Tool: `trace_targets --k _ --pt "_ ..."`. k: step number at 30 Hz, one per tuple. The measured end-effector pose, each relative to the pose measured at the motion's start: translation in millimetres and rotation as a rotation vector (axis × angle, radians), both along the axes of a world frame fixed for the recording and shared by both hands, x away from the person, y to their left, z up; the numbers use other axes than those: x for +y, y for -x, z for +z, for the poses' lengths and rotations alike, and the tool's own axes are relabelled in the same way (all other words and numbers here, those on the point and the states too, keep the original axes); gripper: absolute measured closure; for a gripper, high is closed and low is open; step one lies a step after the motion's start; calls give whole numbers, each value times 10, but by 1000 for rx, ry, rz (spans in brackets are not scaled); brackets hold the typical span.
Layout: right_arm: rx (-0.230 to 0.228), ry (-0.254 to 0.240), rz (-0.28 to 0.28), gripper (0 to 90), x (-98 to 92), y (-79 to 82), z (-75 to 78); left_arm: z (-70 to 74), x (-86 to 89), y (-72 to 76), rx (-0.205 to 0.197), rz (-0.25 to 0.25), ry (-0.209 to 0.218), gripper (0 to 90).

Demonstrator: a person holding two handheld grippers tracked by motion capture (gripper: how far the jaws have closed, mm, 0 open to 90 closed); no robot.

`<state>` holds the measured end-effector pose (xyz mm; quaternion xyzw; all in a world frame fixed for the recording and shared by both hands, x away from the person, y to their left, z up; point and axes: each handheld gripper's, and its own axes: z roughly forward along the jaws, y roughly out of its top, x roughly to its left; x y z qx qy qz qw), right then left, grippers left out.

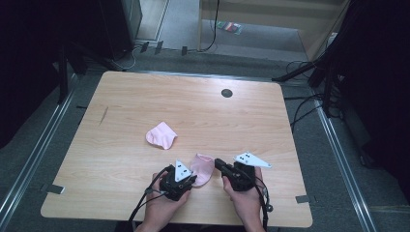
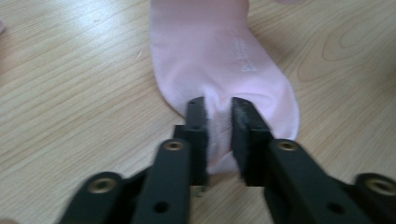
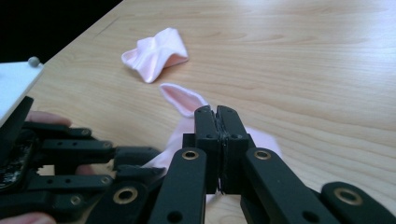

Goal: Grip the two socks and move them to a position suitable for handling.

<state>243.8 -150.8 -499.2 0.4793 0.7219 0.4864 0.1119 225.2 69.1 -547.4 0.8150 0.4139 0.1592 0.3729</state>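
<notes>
The right gripper (image 3: 219,114) rises from the bottom of the right gripper view with its two black jaws pressed flat together, nothing visibly caught between the pads. Just behind and below them lies a pink sock (image 3: 184,100) on the wooden table (image 3: 303,70), its open cuff lifted and showing a darker pink inside. Farther off, toward the table's far edge, a second pink sock (image 3: 156,53) sits crumpled in a small heap, well apart from the first. At lower left, the left gripper (image 3: 140,161) reaches in toward the near sock, with fingertips (image 3: 46,117) showing behind it.
</notes>
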Motion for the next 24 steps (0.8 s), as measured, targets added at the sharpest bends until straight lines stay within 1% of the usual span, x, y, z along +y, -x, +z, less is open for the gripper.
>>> trace_targets --k 1,3,4,5,7,9,10,11,12,13,14,16,17,18,19,20,21,22,23,24 --pt "-3 0 -10 898 -29 -5 12 3 34 -9 -5 -5 -9 846" --pt "-8 8 -21 900 -76 -9 29 22 130 -35 11 -32 -16 861" --pt "-12 9 -29 900 -103 -10 37 38 185 -38 10 -45 -30 865" --pt "-8 8 -34 900 -134 -12 46 59 249 -37 0 -55 -37 869" --pt "8 3 -44 900 -196 -11 63 108 396 -41 -8 -91 -23 875" --pt "25 0 -48 900 -252 -2 70 165 541 -46 -8 -141 17 879" --pt "38 -5 -48 900 -273 7 62 197 600 -41 -15 -169 23 880" --pt "56 -14 -45 900 -288 17 46 231 652 -31 -23 -209 24 882" --pt "72 -16 -39 900 -300 29 28 267 700 -15 -28 -249 7 883" --pt "90 -20 -32 900 -308 49 8 282 729 -6 -26 -266 -3 883" --pt "106 -29 -26 900 -313 66 0 296 774 -1 -21 -294 -12 884" --pt "145 -58 -12 900 -320 112 -36 283 860 2 -12 -302 -42 885" --pt "164 -56 -7 900 -308 136 -63 261 901 -7 -1 -307 -42 885" --pt "175 -51 2 900 -291 149 -97 233 935 -22 20 -329 -31 885" --pt "188 -42 3 900 -272 154 -134 202 951 -31 25 -340 -30 883" --pt "205 -42 0 900 -250 149 -170 172 958 -31 19 -350 -24 878" --pt "214 -43 0 900 -232 135 -208 148 958 -34 8 -349 -20 869" --pt "226 -31 1 897 -205 120 -243 132 955 -36 -5 -325 -27 837" --pt "244 -10 13 873 -177 102 -280 127 951 -36 -22 -294 -30 733" --pt "239 -7 -1 804 -162 99 -313 133 956 -36 -37 -266 -30 655"
